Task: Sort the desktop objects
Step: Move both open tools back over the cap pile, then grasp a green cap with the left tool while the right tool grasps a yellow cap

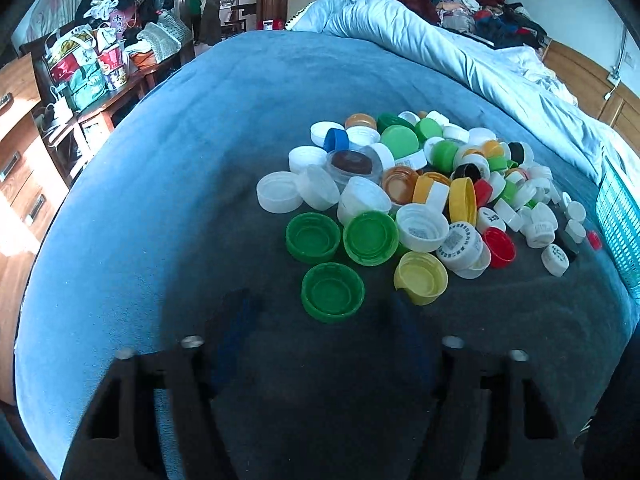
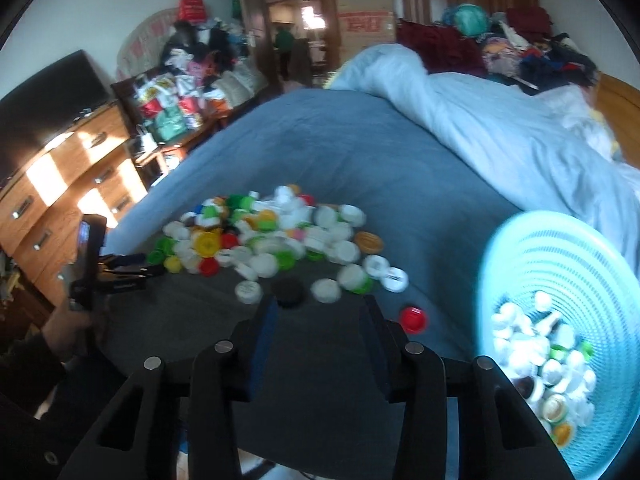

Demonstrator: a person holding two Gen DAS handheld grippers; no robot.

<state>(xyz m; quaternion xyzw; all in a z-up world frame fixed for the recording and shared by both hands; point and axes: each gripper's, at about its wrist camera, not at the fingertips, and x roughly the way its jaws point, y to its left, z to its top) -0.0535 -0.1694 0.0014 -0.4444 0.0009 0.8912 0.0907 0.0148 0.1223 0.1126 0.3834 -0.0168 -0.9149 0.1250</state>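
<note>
A heap of plastic bottle caps (image 1: 420,184) in white, green, yellow, red and orange lies on the blue bedspread (image 1: 180,184). My left gripper (image 1: 319,307) is open. A green cap (image 1: 333,292) lies open side up between its fingertips, and neither pad touches it. In the right wrist view the cap heap (image 2: 272,236) is ahead, and my right gripper (image 2: 320,306) hangs open and empty over the spread. A black cap (image 2: 288,292) and a white cap (image 2: 326,290) lie just beyond its tips. The left gripper (image 2: 154,269) shows at the left, held by a hand (image 2: 76,328).
A light-blue mesh basket (image 2: 560,264) with several mostly white caps in it sits at the right; its edge (image 1: 620,216) shows in the left wrist view. A red cap (image 2: 414,319) lies alone near it. A bunched pale duvet (image 1: 460,60) lies behind; wooden drawers (image 2: 60,200) stand left.
</note>
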